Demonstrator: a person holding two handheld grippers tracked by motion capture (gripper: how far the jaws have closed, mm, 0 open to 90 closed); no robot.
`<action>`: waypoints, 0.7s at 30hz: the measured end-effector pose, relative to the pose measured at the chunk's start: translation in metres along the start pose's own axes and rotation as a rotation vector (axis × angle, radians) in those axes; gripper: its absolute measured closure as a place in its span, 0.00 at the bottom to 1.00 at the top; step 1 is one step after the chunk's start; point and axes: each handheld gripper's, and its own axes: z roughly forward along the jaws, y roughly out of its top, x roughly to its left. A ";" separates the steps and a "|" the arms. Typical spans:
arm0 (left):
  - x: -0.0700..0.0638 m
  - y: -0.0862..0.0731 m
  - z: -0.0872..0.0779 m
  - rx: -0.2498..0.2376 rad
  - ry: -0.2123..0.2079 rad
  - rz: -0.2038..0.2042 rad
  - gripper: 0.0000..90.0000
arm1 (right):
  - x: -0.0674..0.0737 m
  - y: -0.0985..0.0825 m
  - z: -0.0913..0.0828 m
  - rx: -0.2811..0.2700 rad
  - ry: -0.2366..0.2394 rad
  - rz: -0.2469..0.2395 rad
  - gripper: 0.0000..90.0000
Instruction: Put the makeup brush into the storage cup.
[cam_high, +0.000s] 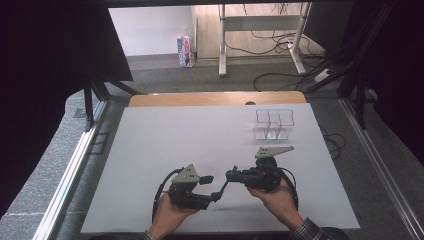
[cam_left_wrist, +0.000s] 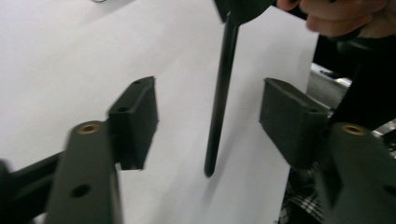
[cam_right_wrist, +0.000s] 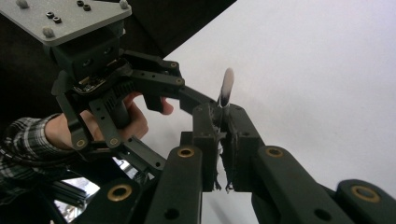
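At the far left, beyond the tabletop (cam_high: 150, 150), a dark curtain hung beside a metal frame rail, and on the grey floor behind stood a small pink-and-blue carton (cam_high: 185, 51) near a desk's white legs and a tangle of cables. The left hand-held gripper (cam_high: 210, 187) sat low over the white sheet, its jaws spread wide apart with nothing between them but air and the thin black rod (cam_left_wrist: 219, 98) hanging in the gap, touching neither pad. That rod was clamped at its upper end in the right hand-held gripper (cam_high: 231, 175), jaws pressed together on it. Farther right and back, a clear plastic organiser (cam_high: 273, 124) stood alone, well apart from both hands.
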 end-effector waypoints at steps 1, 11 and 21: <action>0.000 0.000 0.000 0.002 0.005 -0.002 0.35 | 0.000 0.000 -0.001 -0.001 -0.004 -0.005 0.93; 0.002 -0.003 -0.006 0.039 0.060 0.001 0.16 | -0.002 0.001 -0.006 -0.003 -0.018 -0.025 0.93; 0.005 -0.007 -0.015 0.066 0.088 -0.025 0.08 | -0.002 0.003 -0.013 -0.014 -0.041 -0.059 0.93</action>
